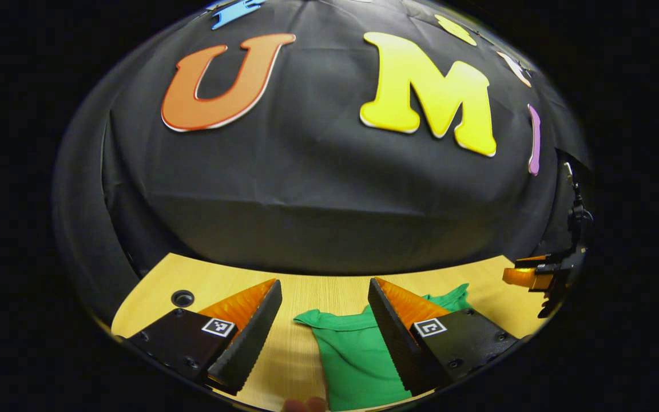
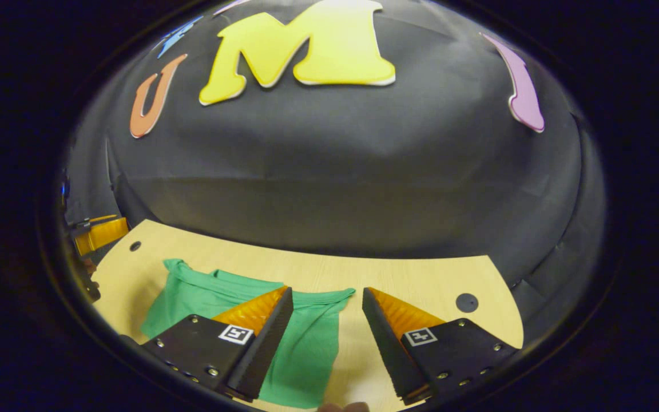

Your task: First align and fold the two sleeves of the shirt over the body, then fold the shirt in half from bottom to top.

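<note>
Both your grippers, left (image 1: 325, 326) and right (image 2: 327, 337), hang with jaws apart above the shirt (image 1: 358, 355); grab one layer only, or the sleeve bunches

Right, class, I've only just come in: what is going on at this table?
A person is working with a hand-held gripper in each hand above a wooden table where a green shirt lies. The left hand-held gripper and the right hand-held gripper both hover open over the shirt, holding nothing. The shirt lies fairly flat, one short sleeve sticking out to the side, so folding looks not yet begun.
</note>
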`<state>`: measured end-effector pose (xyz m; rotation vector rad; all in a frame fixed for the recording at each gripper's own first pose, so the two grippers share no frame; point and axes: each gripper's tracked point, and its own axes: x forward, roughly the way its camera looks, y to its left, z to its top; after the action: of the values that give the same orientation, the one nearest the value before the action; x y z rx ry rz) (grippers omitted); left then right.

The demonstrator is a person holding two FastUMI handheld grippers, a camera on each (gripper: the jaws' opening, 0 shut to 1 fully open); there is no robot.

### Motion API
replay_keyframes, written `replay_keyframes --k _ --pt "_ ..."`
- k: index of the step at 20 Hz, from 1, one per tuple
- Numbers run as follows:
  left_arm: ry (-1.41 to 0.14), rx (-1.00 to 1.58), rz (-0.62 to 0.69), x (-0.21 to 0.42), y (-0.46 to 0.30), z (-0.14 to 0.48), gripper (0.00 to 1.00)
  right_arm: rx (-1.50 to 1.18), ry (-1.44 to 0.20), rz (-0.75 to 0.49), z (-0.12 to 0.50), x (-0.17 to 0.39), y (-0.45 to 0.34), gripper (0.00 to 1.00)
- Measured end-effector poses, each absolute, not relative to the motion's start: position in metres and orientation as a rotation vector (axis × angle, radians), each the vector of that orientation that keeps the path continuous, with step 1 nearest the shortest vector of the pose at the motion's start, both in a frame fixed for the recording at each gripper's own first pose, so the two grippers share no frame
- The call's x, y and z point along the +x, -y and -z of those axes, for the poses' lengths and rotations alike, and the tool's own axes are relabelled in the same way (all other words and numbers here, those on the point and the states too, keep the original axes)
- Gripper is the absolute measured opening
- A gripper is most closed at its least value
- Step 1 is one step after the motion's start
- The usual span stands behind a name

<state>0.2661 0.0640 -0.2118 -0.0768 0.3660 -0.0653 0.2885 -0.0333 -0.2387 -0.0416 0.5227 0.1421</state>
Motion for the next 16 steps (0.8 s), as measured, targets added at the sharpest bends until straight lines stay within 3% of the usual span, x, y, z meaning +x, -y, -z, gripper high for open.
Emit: replay_keyframes --k 9,16 --pt "-0.16 0.0 0.016 0.16 -0.047 0.059 1.0 -0.021 -0.298 -0.139 0.102 0.18 0.012 0.81" --pt "-0.072 -0.001 0.013 0.068 -0.009 0.014 0.97 -0.02 -0.171 -0.088 0.048 0.085 0.006 0.81"
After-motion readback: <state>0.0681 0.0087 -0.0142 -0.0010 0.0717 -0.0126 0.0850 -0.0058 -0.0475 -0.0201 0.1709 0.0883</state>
